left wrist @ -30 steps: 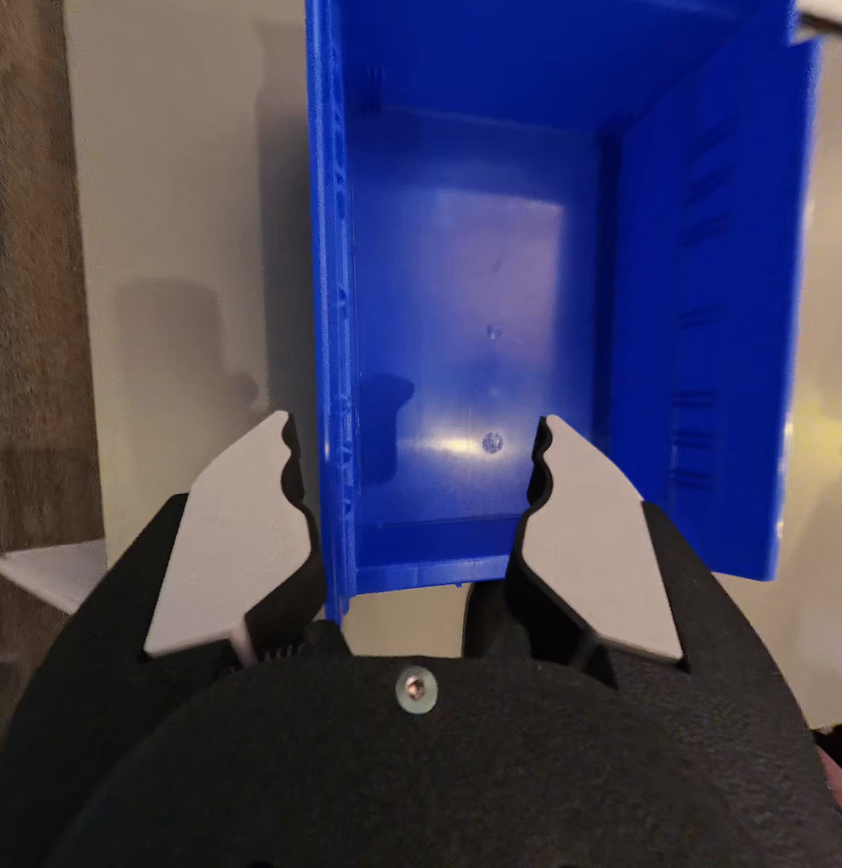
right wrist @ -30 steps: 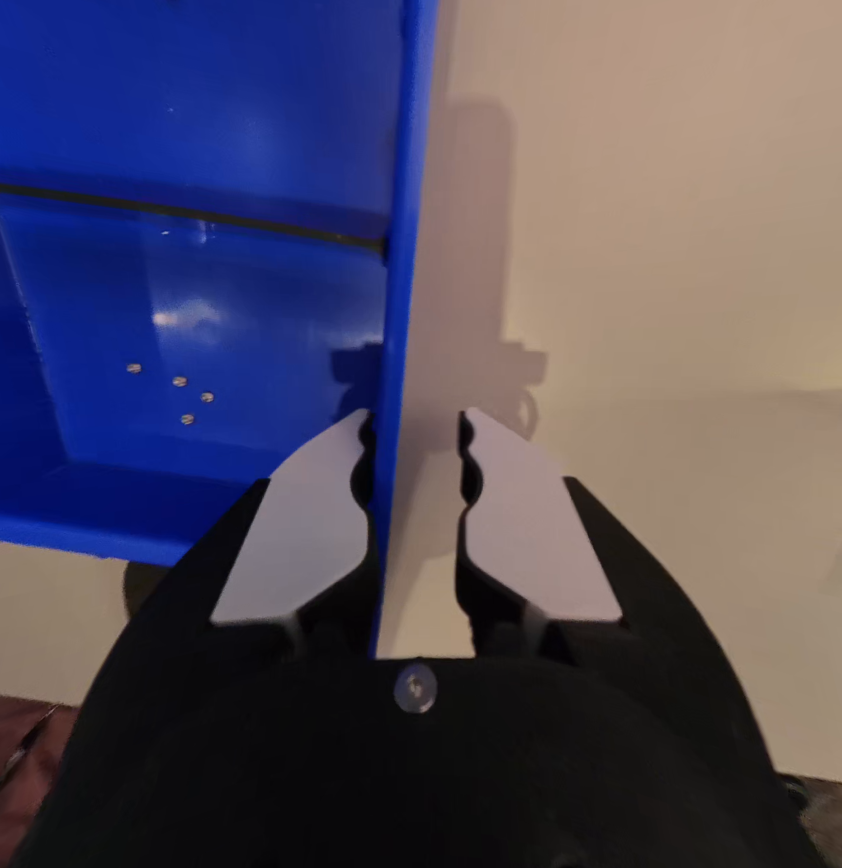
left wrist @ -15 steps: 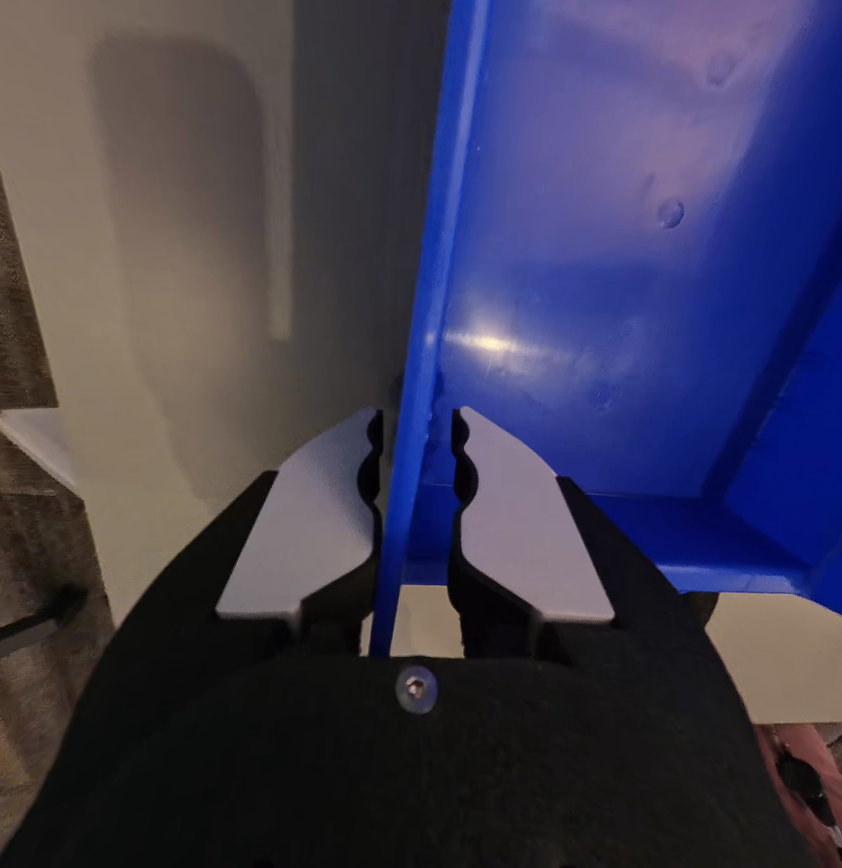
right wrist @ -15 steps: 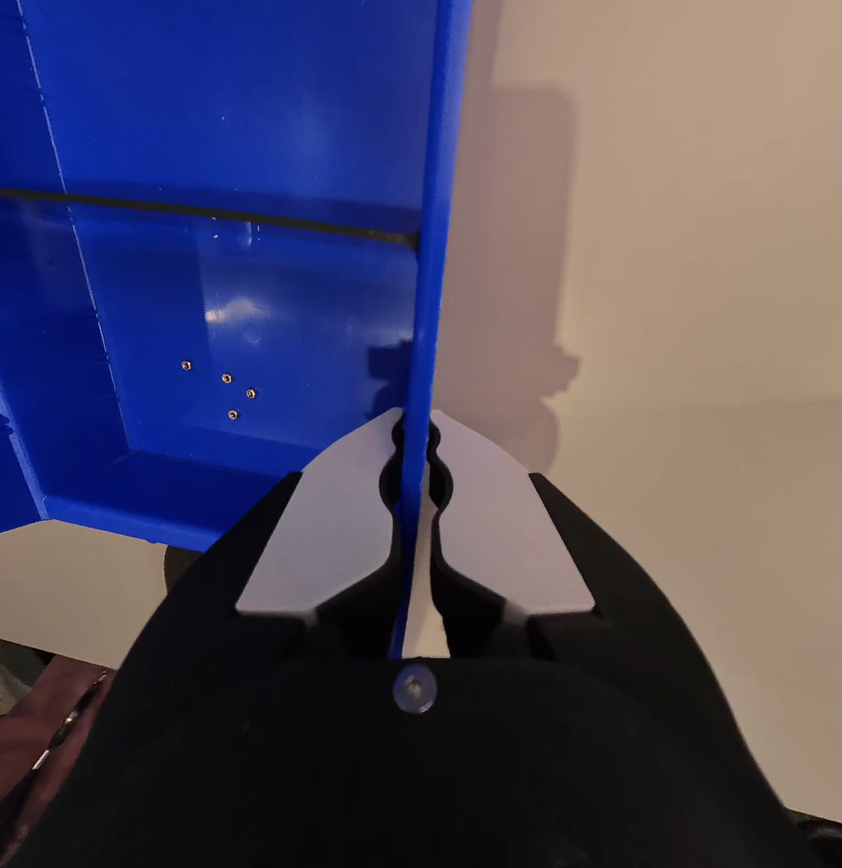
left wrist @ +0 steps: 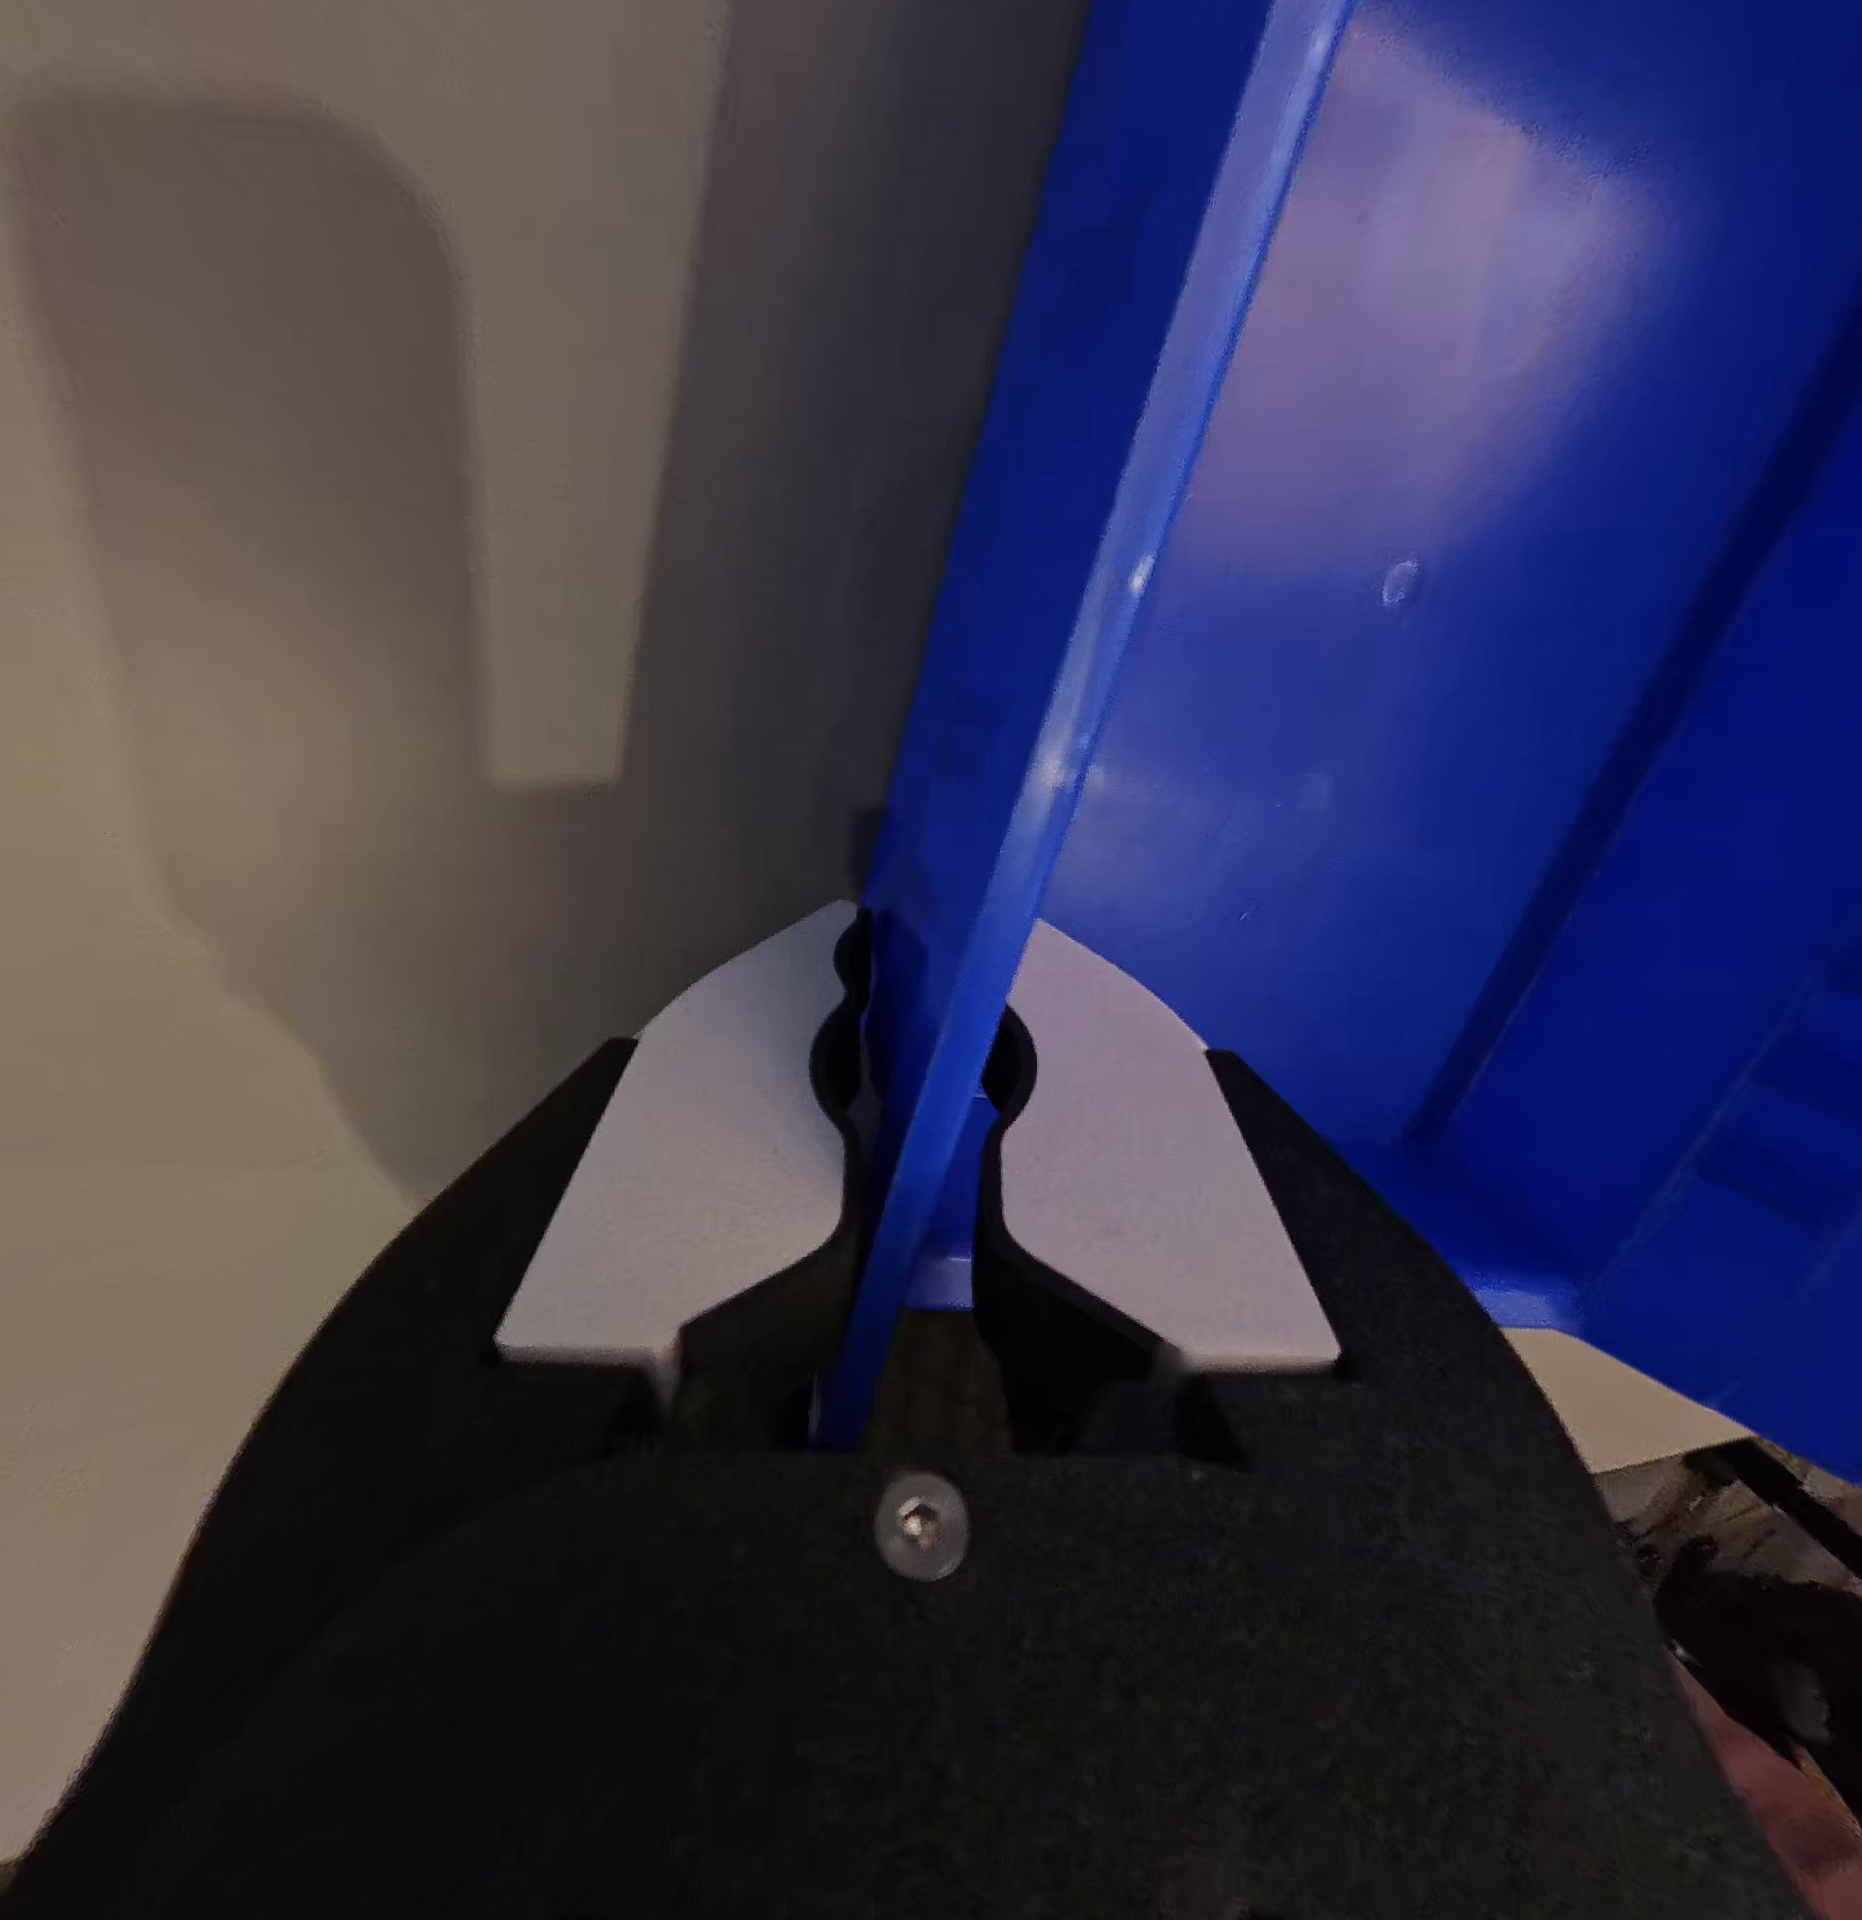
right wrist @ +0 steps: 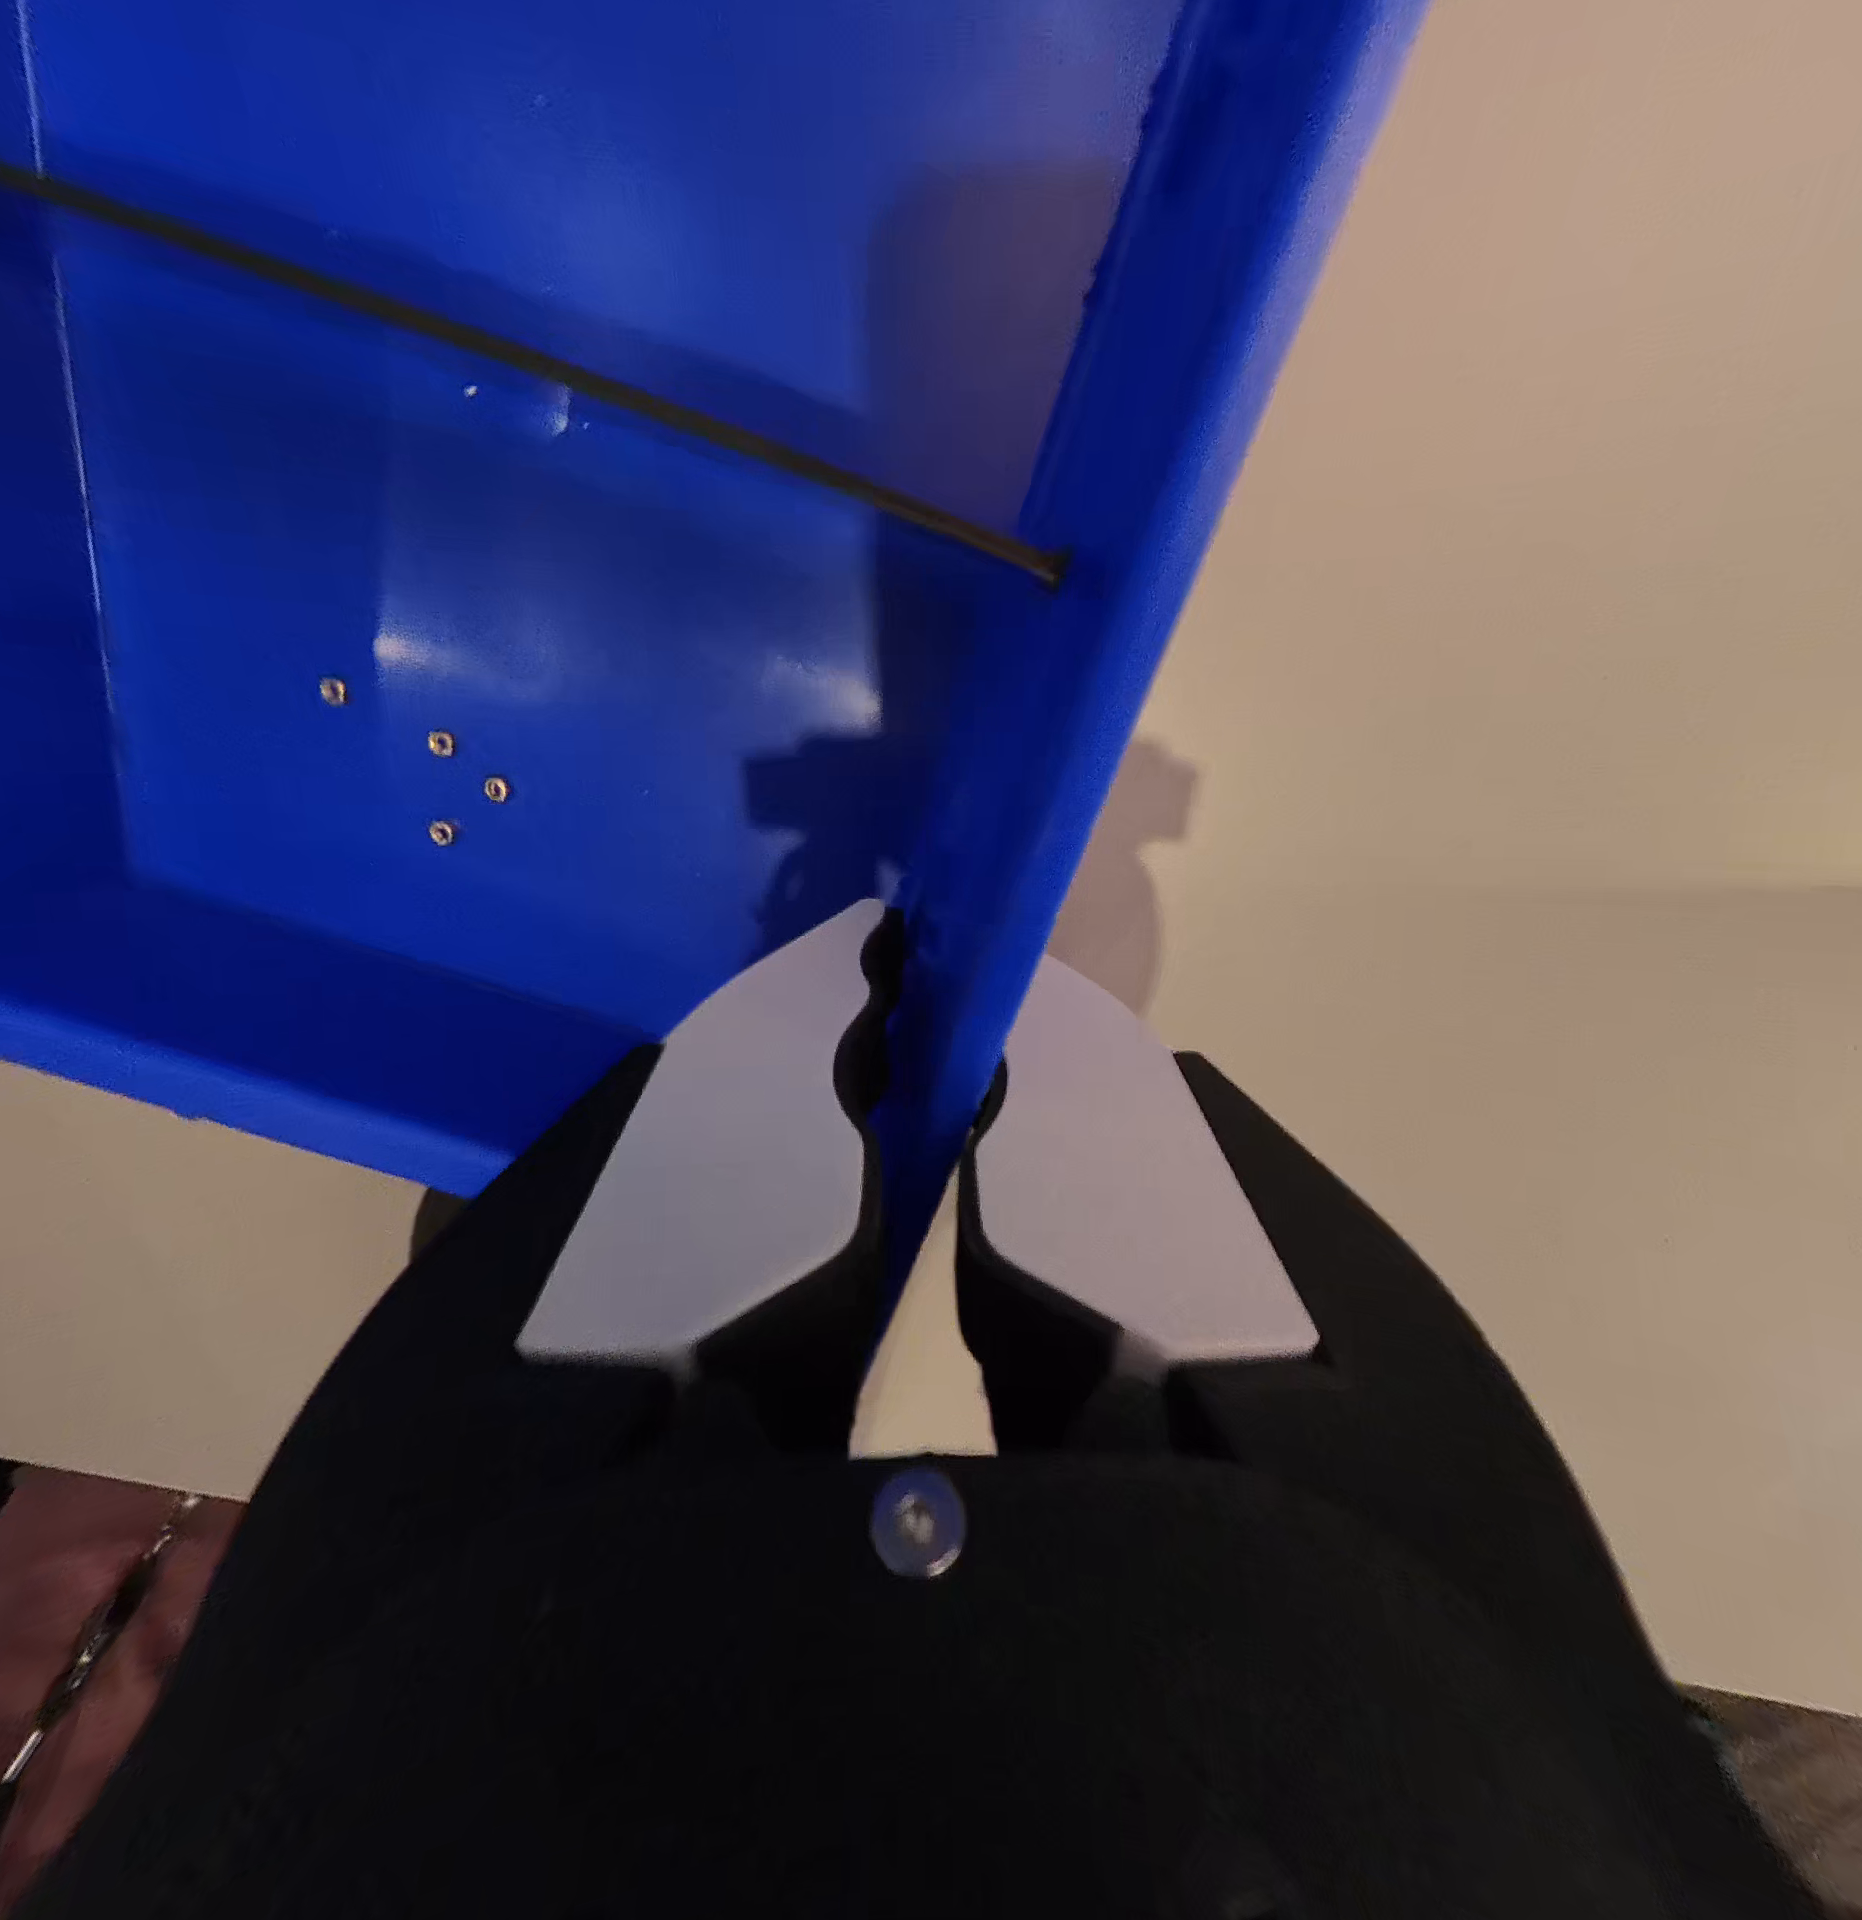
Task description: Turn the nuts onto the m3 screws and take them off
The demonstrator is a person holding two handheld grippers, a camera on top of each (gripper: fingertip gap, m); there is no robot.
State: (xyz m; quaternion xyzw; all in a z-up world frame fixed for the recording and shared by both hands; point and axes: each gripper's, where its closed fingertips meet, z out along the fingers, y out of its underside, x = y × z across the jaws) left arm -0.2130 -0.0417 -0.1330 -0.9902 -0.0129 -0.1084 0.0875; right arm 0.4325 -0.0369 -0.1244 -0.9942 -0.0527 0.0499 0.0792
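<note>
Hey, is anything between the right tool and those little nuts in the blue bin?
Yes. The right tool is shut on the blue bin side wall, so its inner finger sits inside, a clear stretch of floor from the four nuts.

Smooth cream-white tabletop (right wrist: 1529,727) under warm, dim light, crossed by soft grey shadows. Beyond its near edge, dark mottled floor (left wrist: 1758,1662), blurred.

— Where is the bin (right wrist: 615,499)?
— On the table (right wrist: 1529,727), its side wall running toward twelve o'clock.
— And the nuts (right wrist: 441,744)?
— Four lie in the bin, at ten o'clock from the right gripper (right wrist: 932,935); the table spreads at three.
</note>
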